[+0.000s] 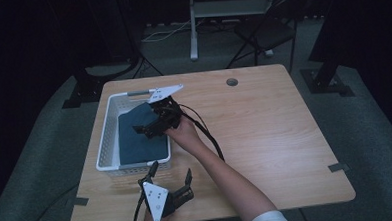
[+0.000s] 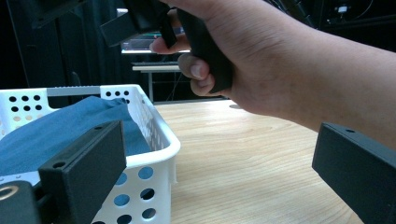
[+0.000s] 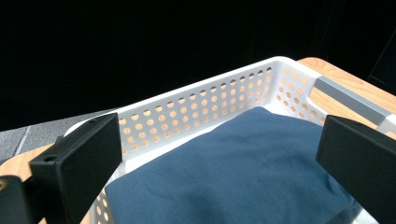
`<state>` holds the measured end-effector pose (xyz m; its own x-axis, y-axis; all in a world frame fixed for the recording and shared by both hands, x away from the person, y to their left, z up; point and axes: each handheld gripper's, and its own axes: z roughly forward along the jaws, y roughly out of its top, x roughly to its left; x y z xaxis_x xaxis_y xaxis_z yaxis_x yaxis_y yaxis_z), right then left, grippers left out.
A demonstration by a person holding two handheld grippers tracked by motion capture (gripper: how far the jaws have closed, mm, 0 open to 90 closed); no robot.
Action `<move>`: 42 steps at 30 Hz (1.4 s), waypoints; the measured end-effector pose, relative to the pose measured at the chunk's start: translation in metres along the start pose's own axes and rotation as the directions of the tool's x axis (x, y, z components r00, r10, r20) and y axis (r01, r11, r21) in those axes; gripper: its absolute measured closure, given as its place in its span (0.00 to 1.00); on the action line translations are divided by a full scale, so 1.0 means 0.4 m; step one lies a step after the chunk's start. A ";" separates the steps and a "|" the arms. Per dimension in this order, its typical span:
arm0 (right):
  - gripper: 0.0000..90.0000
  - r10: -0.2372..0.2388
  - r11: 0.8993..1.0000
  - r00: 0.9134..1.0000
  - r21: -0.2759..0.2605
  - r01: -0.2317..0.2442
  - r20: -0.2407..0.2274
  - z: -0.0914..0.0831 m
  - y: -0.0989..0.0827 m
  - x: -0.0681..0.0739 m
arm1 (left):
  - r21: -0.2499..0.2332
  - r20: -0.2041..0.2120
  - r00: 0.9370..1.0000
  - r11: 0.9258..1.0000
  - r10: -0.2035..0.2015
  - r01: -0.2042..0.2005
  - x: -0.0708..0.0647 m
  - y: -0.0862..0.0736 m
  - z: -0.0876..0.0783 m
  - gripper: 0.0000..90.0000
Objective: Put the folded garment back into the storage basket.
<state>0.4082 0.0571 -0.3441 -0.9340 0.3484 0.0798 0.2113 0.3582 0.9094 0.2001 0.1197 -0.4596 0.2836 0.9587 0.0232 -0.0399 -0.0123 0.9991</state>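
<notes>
The blue cloth (image 1: 141,138) lies folded inside the white basket (image 1: 106,125) at the table's (image 1: 265,132) left side, filling most of it. The right gripper (image 1: 149,128) hovers over the cloth with its jaws spread wide and nothing between them; the right gripper view looks straight down at the cloth (image 3: 243,168). The left gripper (image 1: 171,172) waits near the table's front edge, just outside the basket, jaws also apart and empty. This looks like the reach-in stage. Next, the right gripper would need to drop onto the cloth and pinch a fold firmly, clear of the basket wall.
</notes>
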 end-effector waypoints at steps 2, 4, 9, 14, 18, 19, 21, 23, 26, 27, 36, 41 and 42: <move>0.00 0.001 1.000 1.000 0.002 -0.001 0.011 -0.007 0.000 0.001 | 0.000 0.000 1.000 1.000 0.000 0.000 0.000 0.000 0.000 0.05; 0.00 0.001 1.000 1.000 -0.006 0.000 0.009 -0.015 0.001 0.001 | 0.000 0.000 1.000 1.000 0.000 0.000 0.000 0.000 0.000 0.05; 0.00 -0.005 1.000 1.000 -0.024 0.005 0.007 -0.033 0.005 0.003 | 0.002 0.000 1.000 1.000 -0.001 0.001 0.000 0.000 0.001 0.05; 0.00 -0.013 1.000 1.000 -0.015 0.013 0.021 -0.047 0.010 0.009 | 0.002 0.000 1.000 1.000 0.000 0.000 0.000 0.000 0.001 0.05; 0.00 -0.016 1.000 1.000 -0.011 0.016 0.024 -0.057 0.010 0.011 | 0.002 0.000 1.000 1.000 0.000 0.000 0.000 0.000 0.001 0.05; 0.00 -0.013 1.000 1.000 -0.012 0.013 0.027 -0.060 0.009 0.010 | 0.001 0.000 1.000 1.000 0.000 0.000 0.000 0.000 0.001 0.05; 0.00 -0.007 1.000 1.000 -0.013 0.008 0.030 -0.068 0.009 0.007 | 0.002 0.000 1.000 1.000 0.001 -0.001 0.000 0.000 0.001 0.05; 0.00 -0.002 1.000 0.999 -0.016 0.002 0.035 -0.075 0.007 0.004 | 0.002 0.000 1.000 1.000 0.001 -0.001 0.000 0.000 0.001 0.05; 0.00 -0.001 1.000 0.999 -0.016 0.002 0.041 -0.086 0.005 0.001 | 0.003 0.000 1.000 1.000 0.001 -0.001 0.000 0.000 0.001 0.05; 0.00 0.001 1.000 0.999 -0.016 0.000 0.035 -0.090 0.004 0.000 | 0.002 -0.001 1.000 1.000 0.000 0.000 0.000 0.000 0.001 0.05; 0.00 0.006 1.000 0.998 -0.016 -0.005 0.062 -0.137 -0.014 -0.003 | 0.002 0.000 1.000 1.000 0.001 -0.001 0.000 0.000 0.001 0.05; 0.00 0.018 1.000 0.996 -0.020 -0.017 0.082 -0.167 -0.028 -0.011 | 0.004 -0.001 1.000 1.000 0.000 0.000 0.000 0.000 0.001 0.05; 0.00 0.020 1.000 0.996 -0.021 -0.019 0.086 -0.172 -0.031 -0.012 | 0.004 0.000 1.000 1.000 0.000 0.000 0.000 0.000 0.001 0.05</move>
<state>0.3903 -0.0087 -0.3274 -0.9012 0.4289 0.0628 0.2226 0.3336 0.9161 0.2005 0.1195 -0.4595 0.2833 0.9588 0.0234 -0.0366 -0.0136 0.9992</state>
